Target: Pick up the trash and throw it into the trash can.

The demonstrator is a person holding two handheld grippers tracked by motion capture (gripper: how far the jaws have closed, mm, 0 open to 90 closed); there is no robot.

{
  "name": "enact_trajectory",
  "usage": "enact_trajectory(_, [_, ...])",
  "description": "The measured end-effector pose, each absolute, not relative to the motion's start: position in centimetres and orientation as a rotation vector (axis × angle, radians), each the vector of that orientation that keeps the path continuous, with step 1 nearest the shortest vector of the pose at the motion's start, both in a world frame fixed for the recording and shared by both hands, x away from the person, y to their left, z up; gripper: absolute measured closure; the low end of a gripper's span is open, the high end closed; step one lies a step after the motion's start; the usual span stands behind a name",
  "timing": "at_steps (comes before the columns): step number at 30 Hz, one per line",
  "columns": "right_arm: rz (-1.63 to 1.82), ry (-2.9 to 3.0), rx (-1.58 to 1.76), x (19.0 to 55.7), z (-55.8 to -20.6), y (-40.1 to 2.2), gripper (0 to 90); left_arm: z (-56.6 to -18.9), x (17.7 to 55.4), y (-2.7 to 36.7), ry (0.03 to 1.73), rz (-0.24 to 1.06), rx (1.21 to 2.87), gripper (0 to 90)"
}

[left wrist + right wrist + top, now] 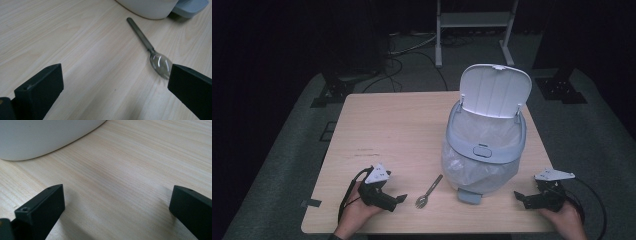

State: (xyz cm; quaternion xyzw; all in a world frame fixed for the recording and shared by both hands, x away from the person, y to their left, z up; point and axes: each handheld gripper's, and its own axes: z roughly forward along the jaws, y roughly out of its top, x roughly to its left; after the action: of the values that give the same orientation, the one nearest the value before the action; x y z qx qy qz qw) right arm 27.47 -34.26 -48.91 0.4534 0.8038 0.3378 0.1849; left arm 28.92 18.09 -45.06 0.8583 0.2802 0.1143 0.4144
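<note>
Spoon (428, 192): lies flat on the desk (397, 130) near its front edge, between the left gripper and the bin; the bowl end points to the front edge, the handle runs back toward the bin's base.
Spoon, close up: in the left gripper view the spoon (150, 48) lies ahead of the jaws and to their right, its bowl just beside the right-hand jaw; whether the two touch cannot be told from this angle.
Left gripper (402, 198): held low over the front-left part of the desk, jaws spread wide with bare wood between them, aimed toward the spoon.
Right gripper (518, 196): held near the front-right corner of the desk, jaws wide apart and gripping nothing, aimed toward the bin's lower wall.
Bin (484, 150): a pale grey pedal bin standing upright on the right half of the desk, lined with a clear bag.
Lid (495, 90): white, swung up and standing open at the bin's back edge.
Pedal (470, 196): sticks out at the bin's foot toward the front edge, just right of the spoon's handle.
</note>
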Motion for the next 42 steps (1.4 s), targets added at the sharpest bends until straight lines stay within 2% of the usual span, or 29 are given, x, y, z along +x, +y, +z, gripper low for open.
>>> enact_trajectory(19, [0.951,2.266,1.276,27.5,-48.9,-34.3,0.0,-44.9,29.7,13.8,0.663,0.265,2.163,0.0])
enact_trajectory(32, [0.949,2.265,1.278,27.5,-48.9,-34.2,0.0,-46.1,30.3,11.8,0.681,0.252,2.164,0.0])
enact_trajectory(42, [0.949,2.265,1.276,27.5,-48.9,-34.2,0.0,-47.5,30.4,9.9,0.678,0.254,2.236,0.0])
